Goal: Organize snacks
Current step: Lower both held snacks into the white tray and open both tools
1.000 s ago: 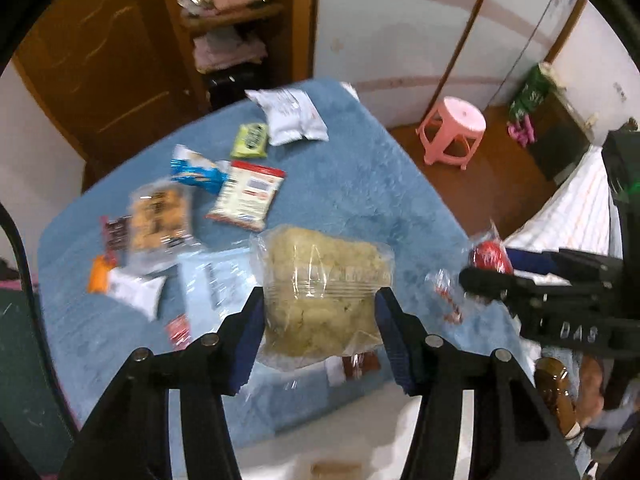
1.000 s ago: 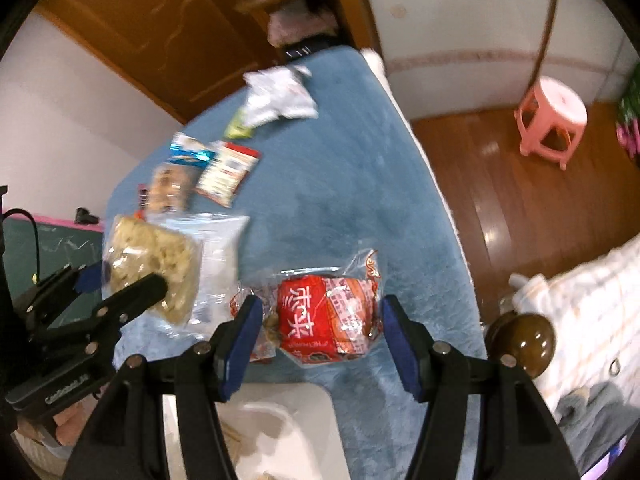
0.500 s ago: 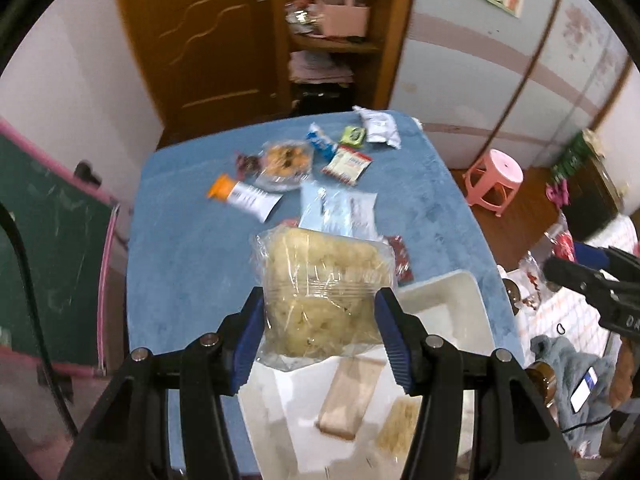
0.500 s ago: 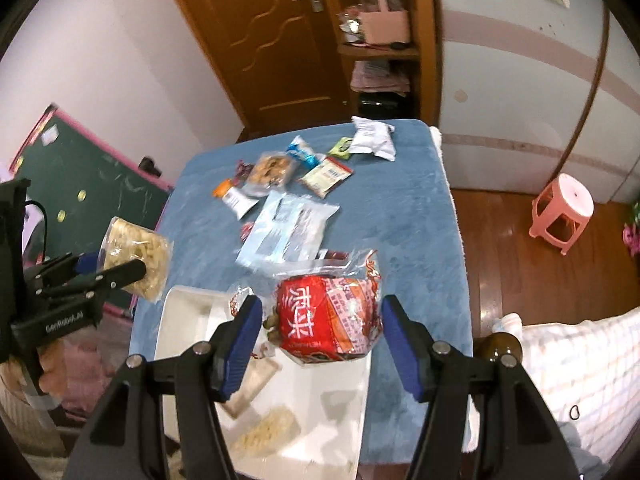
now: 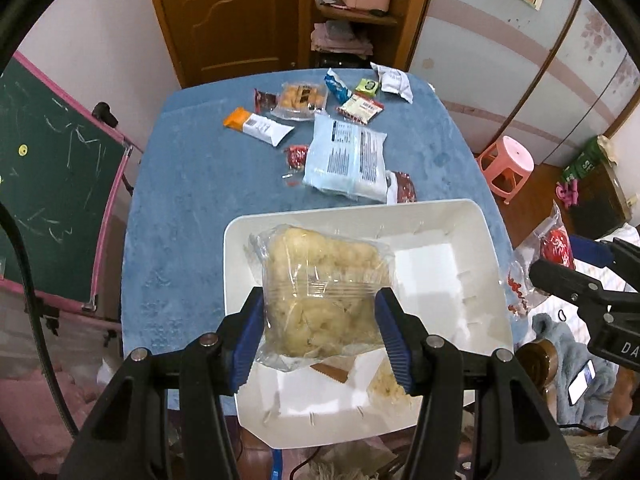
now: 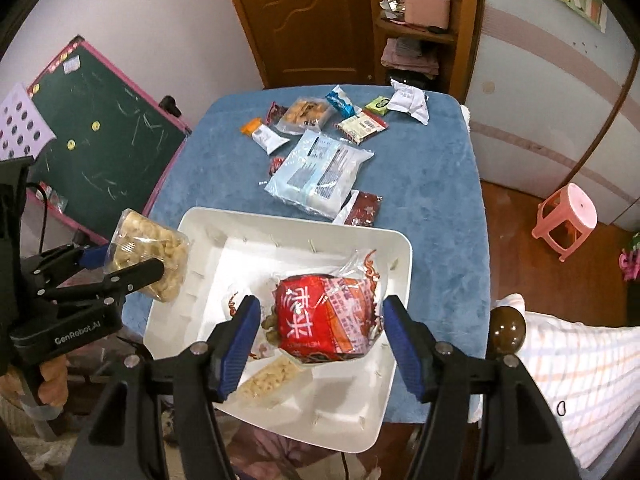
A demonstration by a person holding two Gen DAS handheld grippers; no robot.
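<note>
My left gripper (image 5: 320, 308) is shut on a clear bag of pale puffed snacks (image 5: 320, 280), held above the left part of a white bin (image 5: 440, 248). In the right wrist view that left gripper (image 6: 132, 264) and its bag (image 6: 156, 240) hang just off the bin's left rim (image 6: 280, 220). My right gripper (image 6: 320, 316) holds a red snack bag (image 6: 324, 320) over the bin's middle; its jaws are opening, with the bag still between the pads. A clear packet of pale snacks (image 6: 268, 384) lies in the bin.
The bin sits at the near end of a blue table (image 5: 180, 200). Several snack packets lie at the far end, among them a big pale blue bag (image 5: 348, 160). A chalkboard (image 5: 52, 180) stands left, a pink stool (image 5: 508, 164) right, a brown bedpost knob (image 6: 508, 328) near right.
Both grippers pulled back and up from the snack pile with their bags, and now hang over the white bin. The right jaws stand slightly wider.
</note>
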